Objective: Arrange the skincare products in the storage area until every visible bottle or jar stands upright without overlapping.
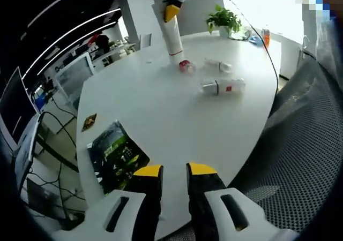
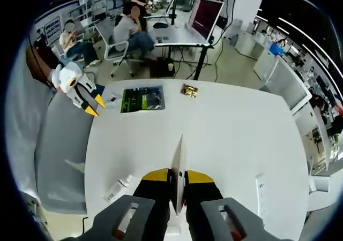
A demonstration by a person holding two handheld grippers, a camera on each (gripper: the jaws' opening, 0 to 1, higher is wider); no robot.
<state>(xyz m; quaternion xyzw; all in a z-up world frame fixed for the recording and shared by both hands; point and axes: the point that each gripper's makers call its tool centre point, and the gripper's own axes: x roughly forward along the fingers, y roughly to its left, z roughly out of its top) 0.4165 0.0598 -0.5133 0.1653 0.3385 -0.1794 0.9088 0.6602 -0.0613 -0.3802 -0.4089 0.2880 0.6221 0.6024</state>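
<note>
Left gripper (image 1: 174, 168) low at 6 o'clock over near counter (image 1: 161, 118) edge, jaws parted by a narrow gap, nothing between them. Green packet (image 1: 115, 155) at 8 o'clock just beside the left jaw, near counter's edge; small gold packet (image 1: 89, 121) past it at 9 o'clock. Broad bare surface ahead up to the products. White bottle (image 1: 222, 86) lying on its side at 1 o'clock; smaller bottle (image 1: 218, 65) lying beyond it, apart. Small red-and-white jar (image 1: 186, 66) at 12 o'clock, just beside base of tall white tube (image 1: 172, 37), upright. Right gripper (image 1: 172, 5) on tube's top. Plant (image 1: 223, 20) near far edge. In right gripper view, jaws closed on tube (image 2: 178, 174); lying bottle (image 2: 119, 188) at 8 o'clock near counter edge; open surface ahead.
</note>
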